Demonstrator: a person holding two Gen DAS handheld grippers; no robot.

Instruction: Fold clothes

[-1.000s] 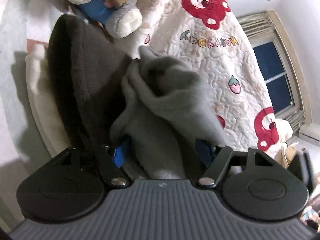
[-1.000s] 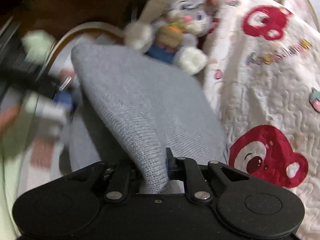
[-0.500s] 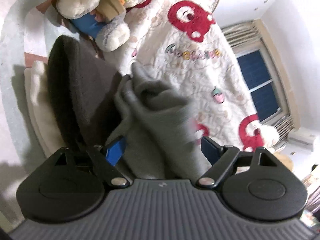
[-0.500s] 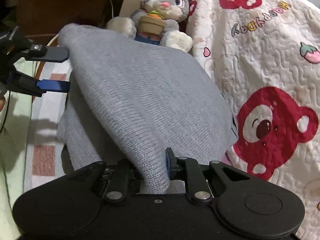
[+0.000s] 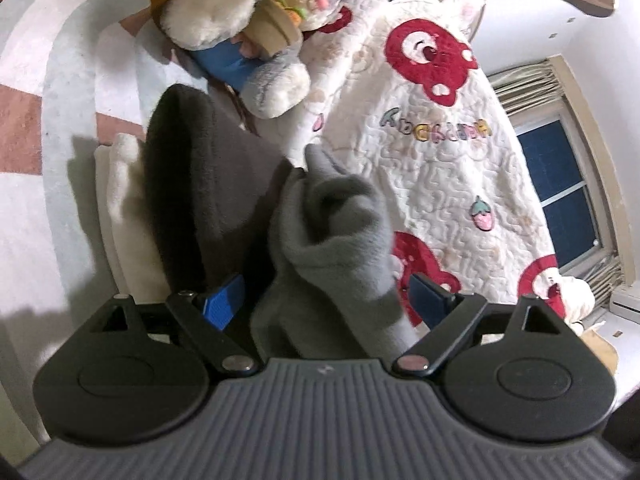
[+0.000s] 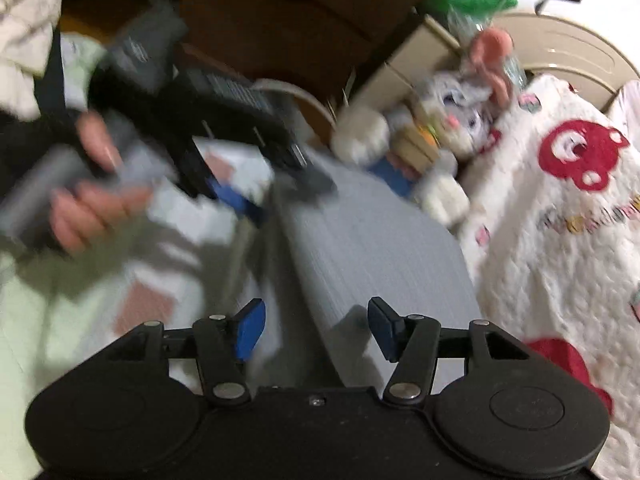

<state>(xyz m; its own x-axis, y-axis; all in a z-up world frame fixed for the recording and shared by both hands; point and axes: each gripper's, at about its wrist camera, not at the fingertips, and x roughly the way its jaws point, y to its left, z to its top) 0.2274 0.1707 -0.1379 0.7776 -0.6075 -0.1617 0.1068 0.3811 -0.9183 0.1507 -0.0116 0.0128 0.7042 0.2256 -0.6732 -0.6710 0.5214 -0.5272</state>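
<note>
A grey knit garment [image 5: 336, 256] lies bunched between the open fingers of my left gripper [image 5: 326, 304], against a dark brown garment [image 5: 204, 184]. In the right wrist view the same grey garment [image 6: 372, 252] stretches away from my right gripper [image 6: 316, 330], whose blue pads stand apart on either side of the cloth. The left gripper also shows in the blurred right wrist view [image 6: 276, 196], at the garment's far end, held by a hand [image 6: 84, 204].
A white quilt with red bears [image 5: 448, 152] lies to the right. A plush rabbit [image 5: 260, 40] sits at the far end, and it also shows in the right wrist view [image 6: 436, 140]. A cream folded cloth [image 5: 128, 216] lies left of the brown garment.
My right gripper has opened and let go of the grey garment. My left gripper has opened wider. The right view has swung and blurred.
</note>
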